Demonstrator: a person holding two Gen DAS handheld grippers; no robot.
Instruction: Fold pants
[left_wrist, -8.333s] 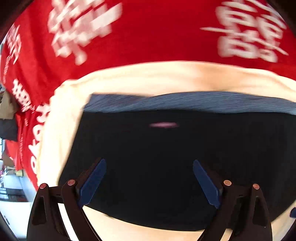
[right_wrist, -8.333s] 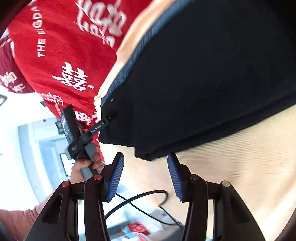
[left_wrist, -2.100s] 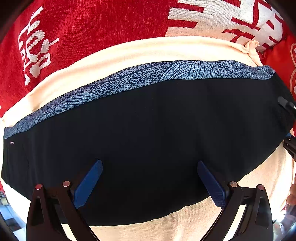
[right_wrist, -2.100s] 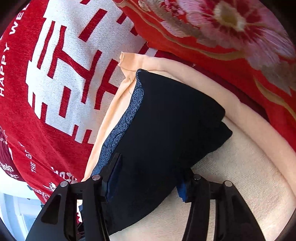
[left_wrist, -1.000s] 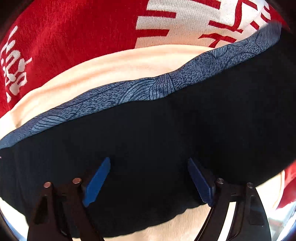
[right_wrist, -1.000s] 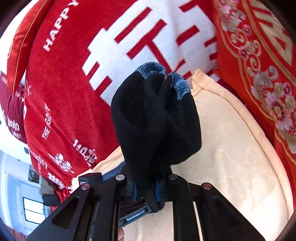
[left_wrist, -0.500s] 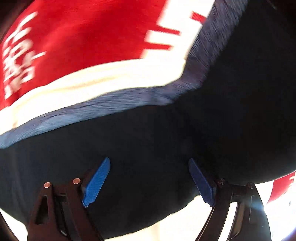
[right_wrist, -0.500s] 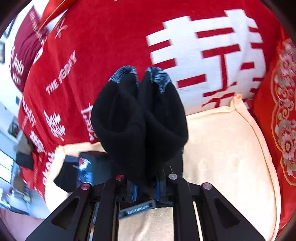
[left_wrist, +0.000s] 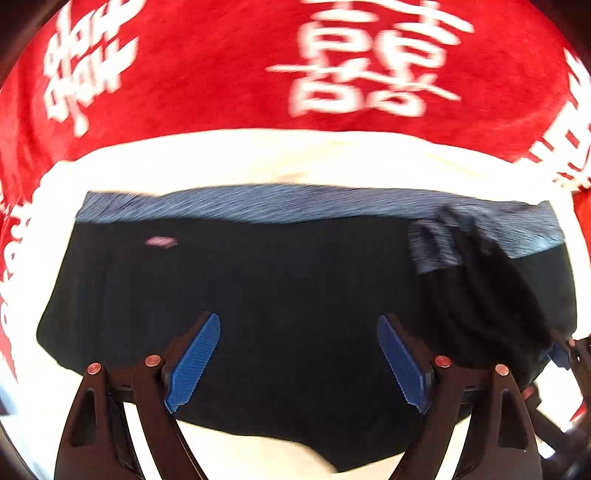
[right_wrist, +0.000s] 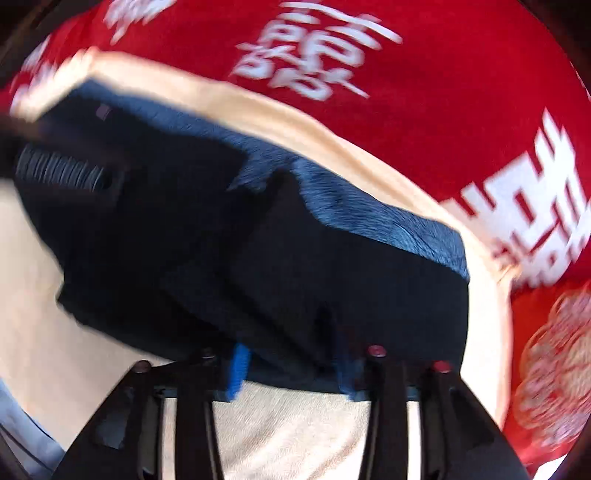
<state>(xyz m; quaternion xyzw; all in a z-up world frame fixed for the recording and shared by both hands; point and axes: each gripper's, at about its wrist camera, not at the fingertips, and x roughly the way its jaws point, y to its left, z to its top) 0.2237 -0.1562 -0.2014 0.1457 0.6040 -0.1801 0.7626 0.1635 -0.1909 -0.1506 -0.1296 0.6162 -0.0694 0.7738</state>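
Observation:
The black pants (left_wrist: 280, 295) with a blue patterned waistband lie folded across a cream cushion (left_wrist: 295, 158). My left gripper (left_wrist: 299, 362) hovers over the middle of them, jaws wide open and empty. In the right wrist view the pants (right_wrist: 295, 266) lie doubled over, and my right gripper (right_wrist: 291, 373) is open, its blue pads partly under the near fold edge. The right gripper also shows at the right edge of the left wrist view (left_wrist: 569, 354). Both views are motion-blurred.
A red blanket (left_wrist: 221, 55) with white characters lies behind the cushion. A red embroidered pillow (right_wrist: 546, 350) is at the right. Bare cream cushion (right_wrist: 295, 424) shows in front of the pants.
My right gripper carried the lifted pants end over and laid it down on the rest, then opened. The pants went from long to folded in half. My left gripper stayed open.

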